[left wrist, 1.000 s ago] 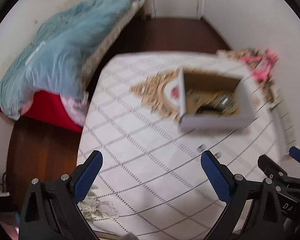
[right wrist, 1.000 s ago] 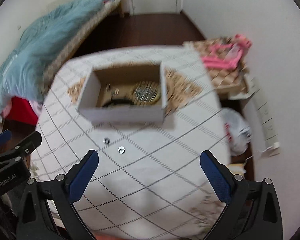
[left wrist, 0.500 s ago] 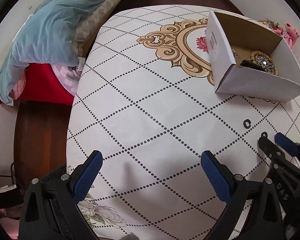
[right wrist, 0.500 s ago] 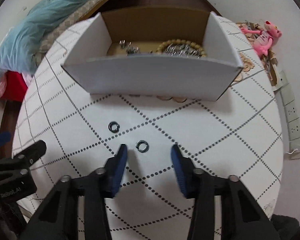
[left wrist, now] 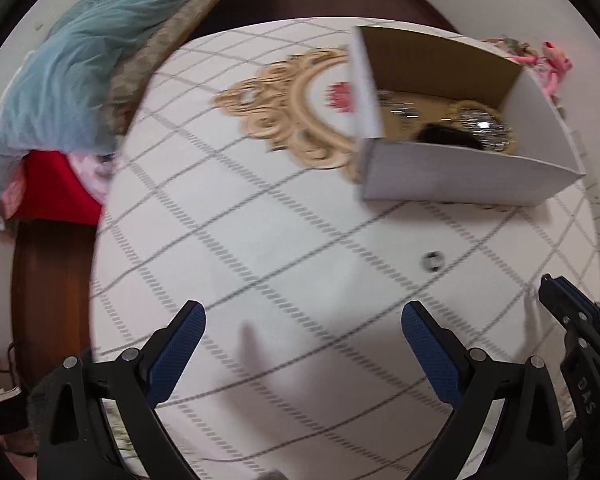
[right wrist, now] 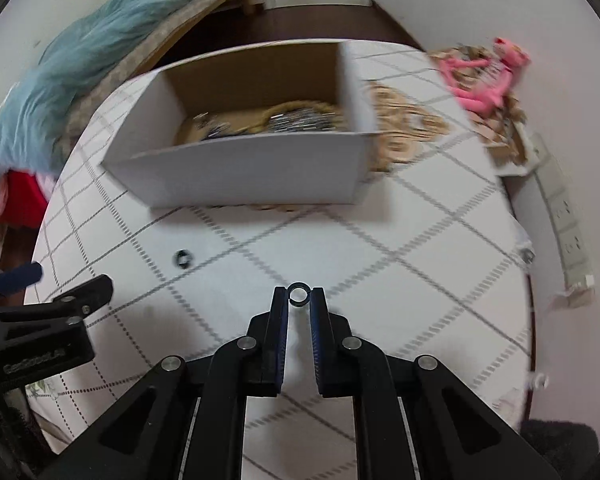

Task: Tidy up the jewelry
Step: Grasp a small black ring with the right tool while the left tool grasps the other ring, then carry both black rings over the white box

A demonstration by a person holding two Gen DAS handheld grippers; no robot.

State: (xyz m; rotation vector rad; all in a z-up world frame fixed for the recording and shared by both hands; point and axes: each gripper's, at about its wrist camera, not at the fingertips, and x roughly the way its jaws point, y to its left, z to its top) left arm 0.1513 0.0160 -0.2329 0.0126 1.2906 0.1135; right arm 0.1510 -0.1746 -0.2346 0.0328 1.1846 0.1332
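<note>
Fingers of the right gripper (right wrist: 299, 295) have just been closing and now pinch a small dark ring (right wrist: 298, 293) between their tips, the ring standing upright in the narrow gap with its hole facing the camera. Whether the ring is lifted clear of the desk (right wrist: 400, 264) or still touches it cannot be told. A second dark ring (right wrist: 183, 258) lies flat on the desk's white diamond-patterned cloth, well to the left of the held one and near the tip of the left gripper, which shows at the left edge of the right wrist view.

Fingers of the left gripper (left wrist: 302, 330) stand wide apart with nothing between them, their blue pads (left wrist: 176, 354) over bare cloth. In this view the loose ring sits beyond and to the right of them, blurred.

Farther back stands an open white cardboard box (right wrist: 252, 168) with a brown inside. It holds a beaded bracelet (right wrist: 296, 110) circling something glittering, plus smaller pieces too blurred to name. A gold scroll ornament (left wrist: 284, 108) printed on the cloth runs under the box.

Past the desk's right edge a pink plush toy (right wrist: 484, 80) lies on a cluttered surface, and a white power strip (right wrist: 568, 232) runs along the wall. On the left, a light blue quilt (left wrist: 76, 64) is heaped on a bed.
</note>
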